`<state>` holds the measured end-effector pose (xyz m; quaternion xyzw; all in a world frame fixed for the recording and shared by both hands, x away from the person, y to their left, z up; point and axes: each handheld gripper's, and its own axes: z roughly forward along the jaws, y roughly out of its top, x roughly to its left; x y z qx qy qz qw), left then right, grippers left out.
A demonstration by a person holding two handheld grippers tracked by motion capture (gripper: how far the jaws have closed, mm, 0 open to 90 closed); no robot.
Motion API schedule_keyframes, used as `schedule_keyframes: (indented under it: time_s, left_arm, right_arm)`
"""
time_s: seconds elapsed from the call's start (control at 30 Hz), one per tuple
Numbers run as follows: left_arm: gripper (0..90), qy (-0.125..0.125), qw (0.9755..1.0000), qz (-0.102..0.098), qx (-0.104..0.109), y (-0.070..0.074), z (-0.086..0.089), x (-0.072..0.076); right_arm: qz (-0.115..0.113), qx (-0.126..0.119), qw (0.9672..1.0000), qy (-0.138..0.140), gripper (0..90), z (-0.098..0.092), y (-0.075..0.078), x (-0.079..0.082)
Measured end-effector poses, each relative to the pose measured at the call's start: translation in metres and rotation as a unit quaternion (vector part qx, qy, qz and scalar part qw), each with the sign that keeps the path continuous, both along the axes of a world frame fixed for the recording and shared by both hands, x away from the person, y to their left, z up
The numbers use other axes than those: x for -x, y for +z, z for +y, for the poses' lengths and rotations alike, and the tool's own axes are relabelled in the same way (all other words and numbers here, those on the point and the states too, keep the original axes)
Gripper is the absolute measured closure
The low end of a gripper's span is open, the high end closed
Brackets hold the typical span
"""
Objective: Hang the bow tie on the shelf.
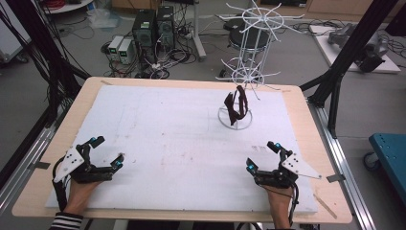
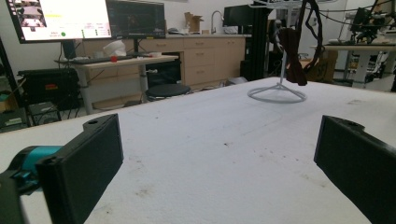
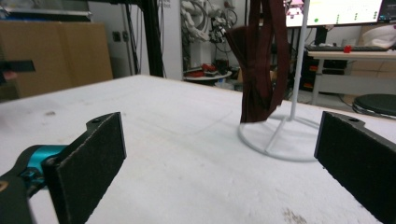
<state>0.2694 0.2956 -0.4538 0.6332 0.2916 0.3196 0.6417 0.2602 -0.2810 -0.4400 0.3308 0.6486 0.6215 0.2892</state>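
- The mat (image 1: 182, 139) lies on the table (image 1: 306, 124) and covers most of its top.
- The rack (image 1: 249, 57) stands on the mat, toward the far right of the middle.
- The cloth (image 1: 237, 106) hangs on the rack, low, just above its ring base.
- The left gripper (image 1: 106, 152) sits at the near left of the mat.
- The right gripper (image 1: 261, 155) sits at the near right, well apart from the left gripper.
- The rack stands beyond both grippers, nearer the right one.
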Motion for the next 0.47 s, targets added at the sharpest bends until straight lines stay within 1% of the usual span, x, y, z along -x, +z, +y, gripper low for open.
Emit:
schedule_keyframes:
  time_s: [0.03,0.07,0.13,0.17,0.27,0.33,0.47]
  left_arm:
    - [1.7,0.001,1.0,0.0,0.001,0.0,0.0,0.0]
    - [1.7,0.001,1.0,0.0,0.001,0.0,0.0,0.0]
    - [1.7,0.0,1.0,-0.003,-0.002,0.0,0.0,0.001]
    - [1.7,0.0,1.0,-0.002,-0.003,0.0,0.0,0.001]
    - [1.7,0.001,1.0,-0.002,-0.001,0.0,0.0,0.001]
    - [1.7,0.001,1.0,-0.002,-0.001,0.0,0.0,0.001]
    - [1.7,0.004,1.0,-0.002,-0.001,0.0,0.0,0.001]
  right_arm:
    - [0.002,0.005,1.0,-0.002,1.3,0.0,-0.002,0.0]
    - [-0.008,0.009,0.9999,-0.008,1.3,-0.001,-0.005,-0.001]
    - [-0.01,0.0,0.9999,-0.005,1.2,-0.001,-0.01,-0.002]
    - [-0.008,0.001,1.0,-0.006,1.3,0.0,-0.012,-0.002]
    - [-0.017,-0.002,0.9998,-0.009,1.3,0.0,-0.013,0.0]
    - [-0.027,0.004,0.9996,-0.009,1.3,0.0,-0.013,0.0]
    - [-0.028,0.004,0.9995,-0.013,1.3,0.001,-0.013,0.001]
